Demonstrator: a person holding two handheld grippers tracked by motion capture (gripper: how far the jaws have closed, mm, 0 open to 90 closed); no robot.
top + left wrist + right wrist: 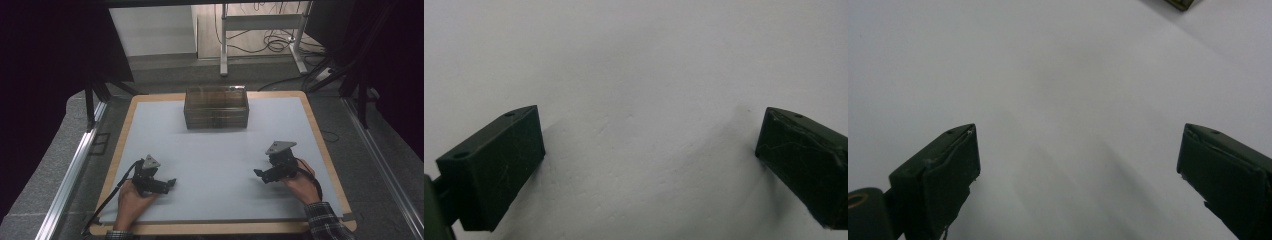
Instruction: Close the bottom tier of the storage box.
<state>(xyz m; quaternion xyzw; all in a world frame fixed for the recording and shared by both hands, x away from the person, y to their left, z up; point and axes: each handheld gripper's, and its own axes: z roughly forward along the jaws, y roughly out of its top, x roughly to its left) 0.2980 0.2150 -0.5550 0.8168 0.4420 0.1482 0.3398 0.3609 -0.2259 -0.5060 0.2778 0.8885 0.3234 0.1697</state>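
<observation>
Both grippers rest low on the near half of the white mat (215, 150), one at each side, which leaves the centre lane free. The left gripper (167, 184) has its jaws spread wide and grasps nothing; the left gripper view shows bare mat between them. The right gripper (260, 175) is likewise released and unloaded. The clear box (216, 107) stands well apart at the mat's far edge, centred, roughly equally reachable from either hand. This reads as a ready position before the approach.
</observation>
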